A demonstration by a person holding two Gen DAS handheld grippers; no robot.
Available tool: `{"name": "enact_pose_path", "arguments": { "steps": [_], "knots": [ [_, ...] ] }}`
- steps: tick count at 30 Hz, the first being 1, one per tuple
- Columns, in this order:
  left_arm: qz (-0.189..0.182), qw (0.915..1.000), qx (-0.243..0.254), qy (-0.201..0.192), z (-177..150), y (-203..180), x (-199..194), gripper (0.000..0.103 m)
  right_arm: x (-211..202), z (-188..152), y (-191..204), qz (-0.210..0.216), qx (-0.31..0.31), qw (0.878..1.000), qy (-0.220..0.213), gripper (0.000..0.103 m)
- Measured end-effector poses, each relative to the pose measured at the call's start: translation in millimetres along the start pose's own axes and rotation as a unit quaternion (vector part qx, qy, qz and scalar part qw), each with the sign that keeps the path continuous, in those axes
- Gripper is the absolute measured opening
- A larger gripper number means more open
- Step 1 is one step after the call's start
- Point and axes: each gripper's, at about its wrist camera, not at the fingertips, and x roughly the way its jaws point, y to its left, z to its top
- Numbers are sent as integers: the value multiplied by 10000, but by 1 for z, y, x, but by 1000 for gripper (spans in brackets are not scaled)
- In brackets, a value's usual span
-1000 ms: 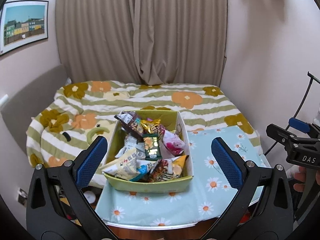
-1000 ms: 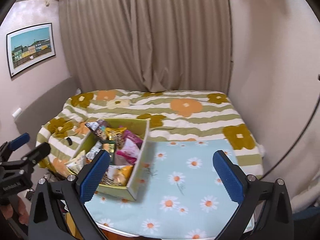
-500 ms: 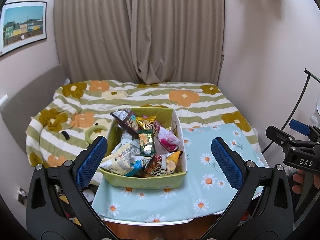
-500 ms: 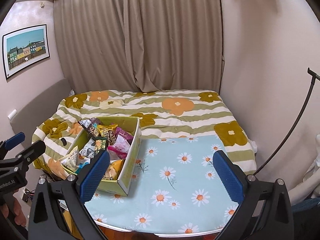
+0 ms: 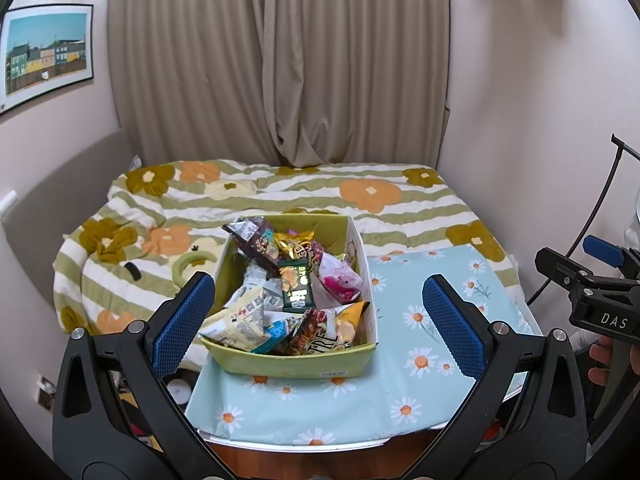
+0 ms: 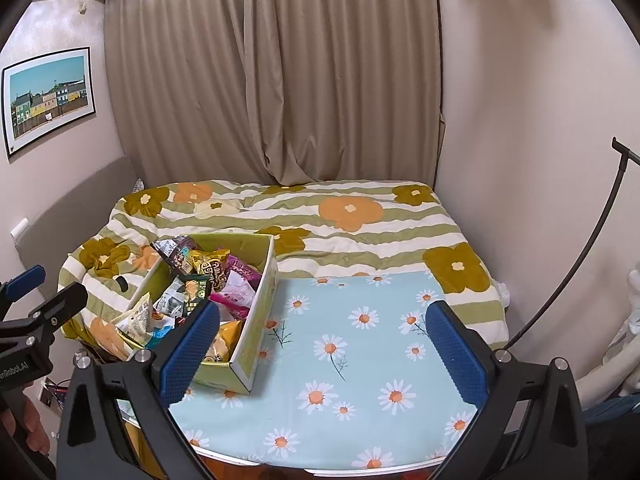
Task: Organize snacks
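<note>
green box [image 5: 296, 364] of snack packets [image 5: 296, 284] on the daisy-cloth table [image 6: 360, 360], ahead of both empty, wide-apart hand-held grippers: left hand-held gripper [image 5: 318, 316], right hand-held gripper [image 6: 322, 344]

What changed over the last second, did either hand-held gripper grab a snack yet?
No grab. Both views pulled back and rose a little, so the snack box and daisy cloth sit lower and show more fully. The left hand-held gripper and right hand-held gripper remain open and empty. The snacks lie in the box as before.
</note>
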Motion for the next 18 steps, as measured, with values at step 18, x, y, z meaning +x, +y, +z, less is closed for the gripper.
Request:
{"name": "enact_pose_path", "arguments": {
  "steps": [18],
  "knots": [
    [45, 10000, 6, -16, -1, 1, -1, 103, 1, -1, 2, -2, -4, 10000, 19, 102]
  ]
}}
